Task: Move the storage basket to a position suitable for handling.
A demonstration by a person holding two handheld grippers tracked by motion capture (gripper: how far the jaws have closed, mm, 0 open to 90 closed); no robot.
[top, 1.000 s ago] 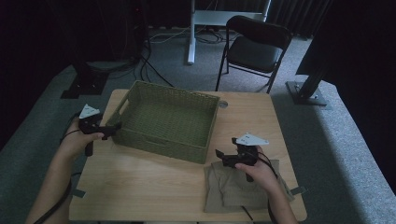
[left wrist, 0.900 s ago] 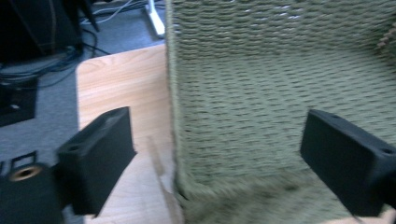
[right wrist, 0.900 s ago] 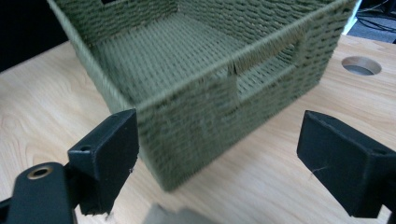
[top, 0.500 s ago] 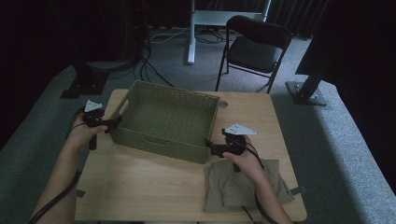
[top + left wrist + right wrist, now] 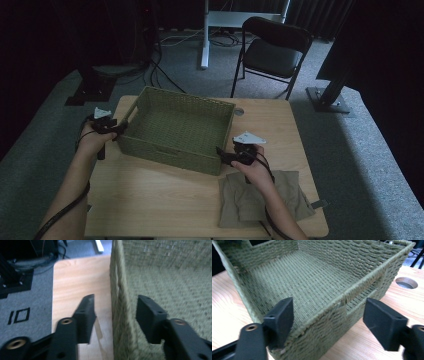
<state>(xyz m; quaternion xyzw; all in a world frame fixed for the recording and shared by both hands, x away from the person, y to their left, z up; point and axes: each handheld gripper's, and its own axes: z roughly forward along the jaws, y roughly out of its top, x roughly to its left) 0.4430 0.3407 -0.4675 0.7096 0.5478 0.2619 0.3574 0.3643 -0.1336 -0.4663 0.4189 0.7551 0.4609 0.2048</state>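
A green woven basket (image 5: 170,152) stands empty on the wooden table (image 5: 165,200). My left gripper (image 5: 119,129) is at its left wall, and the left gripper view has that wall (image 5: 122,315) standing between the jaws of the left gripper (image 5: 115,298). These jaws have just been closing; a gap still shows on the outer side. My right gripper (image 5: 222,155) is at the near right corner. In the right gripper view the jaws of the right gripper (image 5: 329,302) straddle the basket rim (image 5: 352,290), one inside, one outside, apart from it, and have just been closing.
A folded khaki cloth (image 5: 260,197) lies on the table under the right forearm. A round cable hole (image 5: 239,112) sits behind the basket. A black folding chair (image 5: 272,50) and stand bases are on the floor beyond the table.
Both hands have come in to the basket: the left gripper moved right onto the left wall, the right gripper left from over the cloth to the near right corner.
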